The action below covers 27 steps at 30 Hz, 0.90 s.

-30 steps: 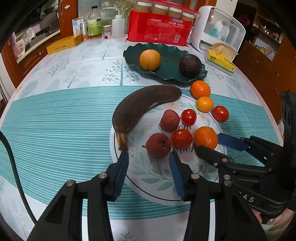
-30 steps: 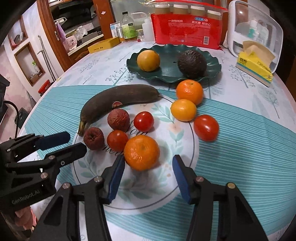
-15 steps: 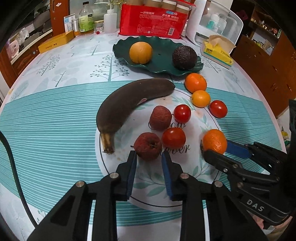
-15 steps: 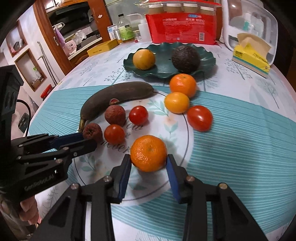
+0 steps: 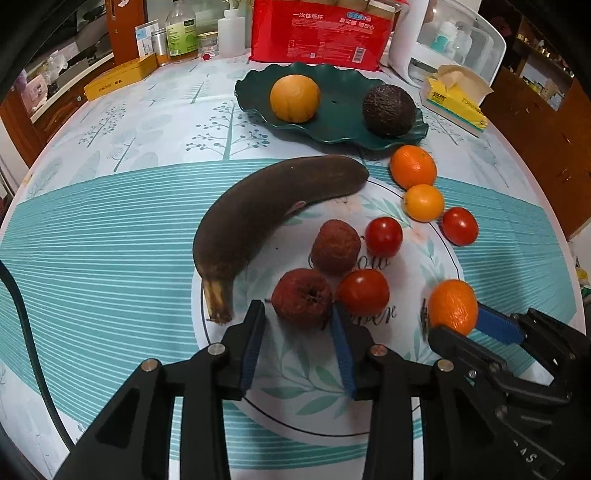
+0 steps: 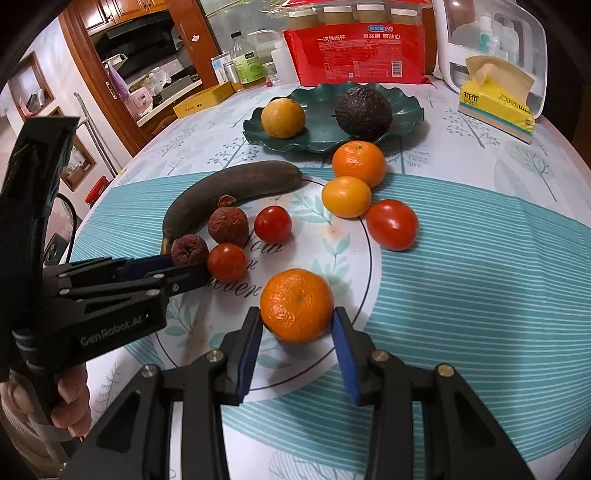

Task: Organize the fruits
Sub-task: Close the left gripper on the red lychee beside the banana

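Mandarin (image 6: 297, 304) sits on the table's round print, the right gripper (image 6: 297, 332) clenched on its near sides. Wrinkled red fruit (image 5: 302, 302) beside a tomato (image 5: 364, 291), the left gripper (image 5: 298, 325) grasping it likewise. Green plate (image 5: 332, 127) well apart, beyond the blackened banana (image 5: 269, 214). Risk: both holds look shallow; either fruit could roll out on lifting.

Red paper-cup pack (image 5: 320, 31) (rear), yellow tissue box (image 5: 456, 99) beside
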Motion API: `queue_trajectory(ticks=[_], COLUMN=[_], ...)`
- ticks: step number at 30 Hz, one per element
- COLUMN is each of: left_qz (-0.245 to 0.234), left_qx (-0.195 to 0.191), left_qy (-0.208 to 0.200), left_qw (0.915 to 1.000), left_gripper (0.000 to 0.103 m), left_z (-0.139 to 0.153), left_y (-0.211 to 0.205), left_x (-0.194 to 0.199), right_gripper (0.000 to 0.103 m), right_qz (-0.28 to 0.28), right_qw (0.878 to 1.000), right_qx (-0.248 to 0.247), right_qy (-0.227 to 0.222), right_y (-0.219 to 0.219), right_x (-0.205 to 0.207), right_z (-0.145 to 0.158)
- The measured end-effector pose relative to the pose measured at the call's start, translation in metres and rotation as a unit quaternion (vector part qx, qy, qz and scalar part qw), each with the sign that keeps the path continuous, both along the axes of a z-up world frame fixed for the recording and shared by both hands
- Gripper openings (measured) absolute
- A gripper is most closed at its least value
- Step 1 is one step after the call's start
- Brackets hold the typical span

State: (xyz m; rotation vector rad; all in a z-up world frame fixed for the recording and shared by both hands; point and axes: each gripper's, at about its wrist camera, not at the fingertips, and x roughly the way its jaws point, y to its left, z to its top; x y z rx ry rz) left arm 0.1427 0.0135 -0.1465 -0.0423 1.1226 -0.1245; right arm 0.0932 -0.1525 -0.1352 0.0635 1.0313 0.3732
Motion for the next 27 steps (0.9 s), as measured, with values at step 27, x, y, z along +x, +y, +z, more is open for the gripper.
queue_trajectory(ticks=[27], left_qz=[-0.020], left_qx=[0.018], left_qy=[-0.073], left_qw=[0.9970], left_gripper=[0.031], left_z=[0.058], left_y=[-0.006], left_x=[-0.039], right_gripper=[0.039], right_qz=[0.013], right_qw=[1.000], right_qx=[0.003], right_qy=[-0.017], right_y=[0.009], right_x=[-0.021], right_z=[0.028])
